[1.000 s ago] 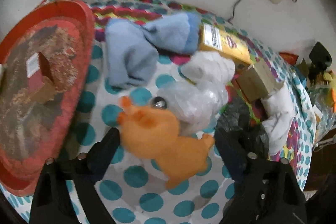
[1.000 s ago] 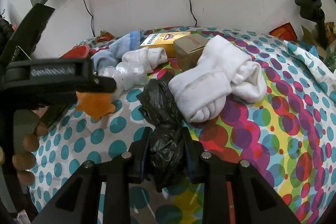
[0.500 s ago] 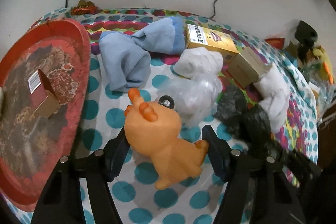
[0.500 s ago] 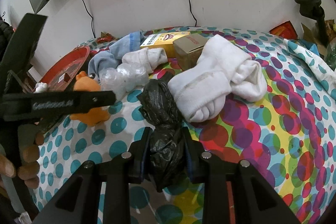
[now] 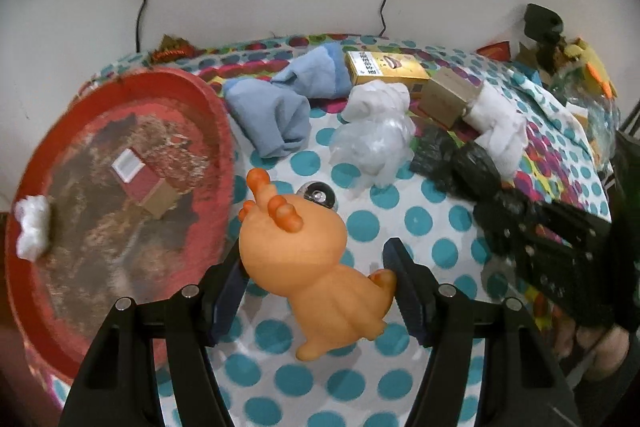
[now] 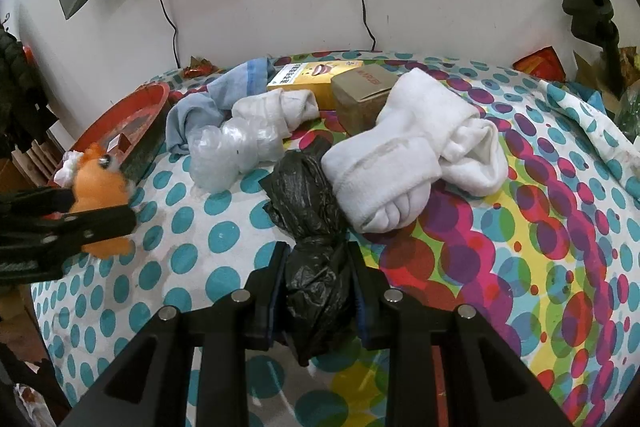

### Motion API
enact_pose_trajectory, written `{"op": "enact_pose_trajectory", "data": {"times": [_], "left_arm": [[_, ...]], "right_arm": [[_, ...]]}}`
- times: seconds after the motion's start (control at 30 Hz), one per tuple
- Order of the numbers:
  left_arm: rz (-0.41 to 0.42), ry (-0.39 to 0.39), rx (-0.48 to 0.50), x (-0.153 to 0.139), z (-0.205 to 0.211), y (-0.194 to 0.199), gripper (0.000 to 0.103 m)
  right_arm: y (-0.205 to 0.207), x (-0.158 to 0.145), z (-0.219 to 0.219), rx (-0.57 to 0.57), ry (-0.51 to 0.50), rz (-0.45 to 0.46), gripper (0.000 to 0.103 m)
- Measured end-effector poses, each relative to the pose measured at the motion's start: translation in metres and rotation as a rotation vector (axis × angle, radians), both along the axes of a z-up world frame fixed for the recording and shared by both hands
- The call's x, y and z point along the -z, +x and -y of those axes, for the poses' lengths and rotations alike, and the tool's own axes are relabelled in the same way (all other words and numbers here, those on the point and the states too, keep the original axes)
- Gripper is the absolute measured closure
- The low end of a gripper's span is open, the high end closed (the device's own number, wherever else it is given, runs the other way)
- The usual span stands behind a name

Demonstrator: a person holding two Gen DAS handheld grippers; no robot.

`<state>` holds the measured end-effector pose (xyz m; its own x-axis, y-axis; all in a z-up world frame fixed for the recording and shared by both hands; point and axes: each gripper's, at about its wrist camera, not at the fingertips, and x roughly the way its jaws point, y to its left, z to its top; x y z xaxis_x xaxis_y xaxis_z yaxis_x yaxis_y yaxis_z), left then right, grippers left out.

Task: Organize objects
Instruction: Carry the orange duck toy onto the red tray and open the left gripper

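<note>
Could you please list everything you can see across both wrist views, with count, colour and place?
toy: 1, orange, between the left fingers, above the cloth
bag: 1, black plastic, crumpled, between the right fingers
tray: 1, red, left side of the table
small box: 1, red and brown, in the tray
white wad: 1, at the tray's left edge
blue sock: 1, light blue, beside the tray
white socks: 1 bundle, centre right
clear plastic: 1 bundle, centre
yellow box: 1, near the wall
cardboard box: 1, brown, next to the yellow box
tablecloth: 1, dotted, multicoloured
left gripper: black, shut on the toy
right gripper: black, shut on the bag
</note>
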<state>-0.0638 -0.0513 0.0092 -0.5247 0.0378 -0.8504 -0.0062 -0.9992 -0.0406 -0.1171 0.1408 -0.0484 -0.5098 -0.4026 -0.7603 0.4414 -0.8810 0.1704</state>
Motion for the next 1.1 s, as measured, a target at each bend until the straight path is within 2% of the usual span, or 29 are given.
{"op": "enact_pose_trajectory", "data": {"times": [0.13, 0.43, 0.7, 1.1], "left_arm": [[-0.016, -0.037, -0.010, -0.010, 0.011, 0.010, 0.039], [-0.025, -0.088, -0.140, -0.020, 0.074, 0.019, 0.039], [0.005, -0.128, -0.259, -0.008, 0.129, 0.022, 0.039], [0.051, -0.179, -0.376, 0.010, 0.196, 0.013, 0.038]], "right_arm": [[0.000, 0.000, 0.001, 0.000, 0.010, -0.004, 0.075], [0.002, -0.002, 0.005, 0.000, 0.037, -0.014, 0.075], [0.002, -0.002, 0.007, -0.001, 0.049, -0.019, 0.075], [0.003, -0.002, 0.010, -0.002, 0.080, -0.031, 0.075]]}}
